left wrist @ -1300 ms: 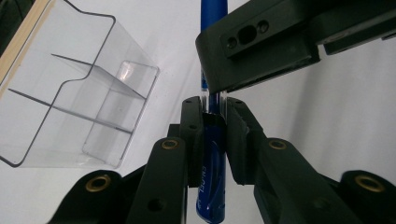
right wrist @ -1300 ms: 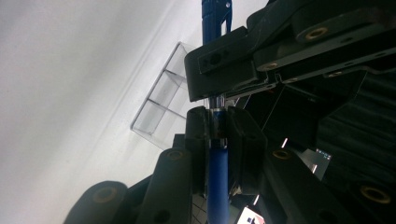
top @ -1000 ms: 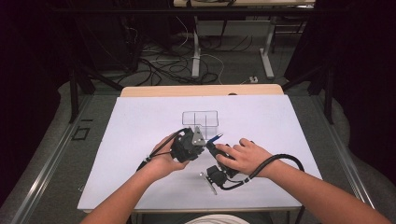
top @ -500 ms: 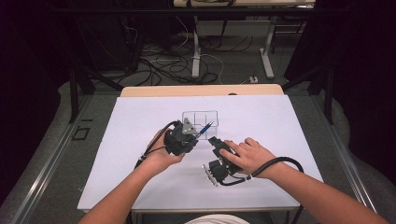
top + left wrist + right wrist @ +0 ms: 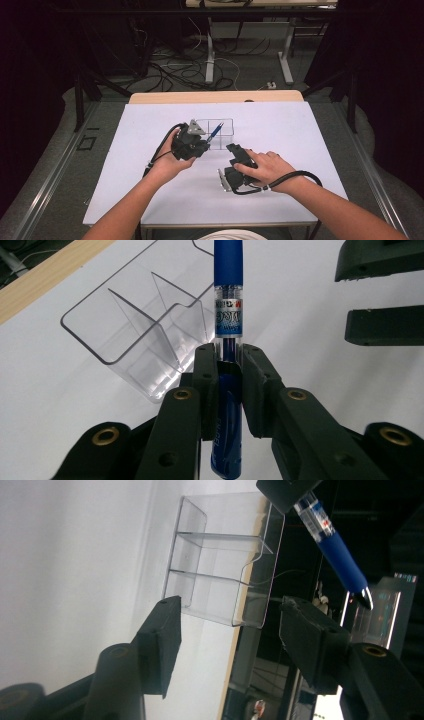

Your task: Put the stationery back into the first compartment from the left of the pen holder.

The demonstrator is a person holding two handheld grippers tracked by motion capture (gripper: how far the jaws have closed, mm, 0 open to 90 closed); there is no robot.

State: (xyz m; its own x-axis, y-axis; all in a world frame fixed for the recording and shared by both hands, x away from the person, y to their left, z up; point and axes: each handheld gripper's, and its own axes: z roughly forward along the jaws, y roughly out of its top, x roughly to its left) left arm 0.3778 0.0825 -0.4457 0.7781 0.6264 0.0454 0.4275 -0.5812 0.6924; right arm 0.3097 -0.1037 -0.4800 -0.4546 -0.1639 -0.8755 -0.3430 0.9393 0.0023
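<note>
Room: dark, cables on floor (image 5: pixel 165 70) at 12 o'clock beyond the table.
Table (image 5: pixel 125 165): white sheet, wooden strip along far edge; both forearms entering from 6 o'clock.
Clear organiser (image 5: pixel 220 131): slightly to 12 o'clock of table centre, upright, thin dividers forming compartments; also close ahead in left gripper view (image 5: pixel 145 335).
Left gripper (image 5: pixel 197 145): just at 9 o'clock of organiser, jaws clamped together on blue pen (image 5: pixel 228 300).
Right gripper (image 5: pixel 235 150): at 5 o'clock of organiser, resting low by the table, jaws apart and holding nothing (image 5: pixel 225 625).
Blue pen, location: held in the air, slanting toward 1 o'clock over organiser's near rim (image 5: pixel 215 132); tip forward, well past the jaws.
Step in hand (judged): pen going into a compartment.
Doing it well: tip centred over one cell, clear of dividers; barrel tilted toward vertical before lowering; release only once tip sits inside walls; right gripper kept clear or used to steady the light organiser.
Hard to make out: compartment count and which cell lies beneath tip; transparent walls merging with white sheet.
Cut off: rear end of pen below left jaws; print on barrel too small to read.
</note>
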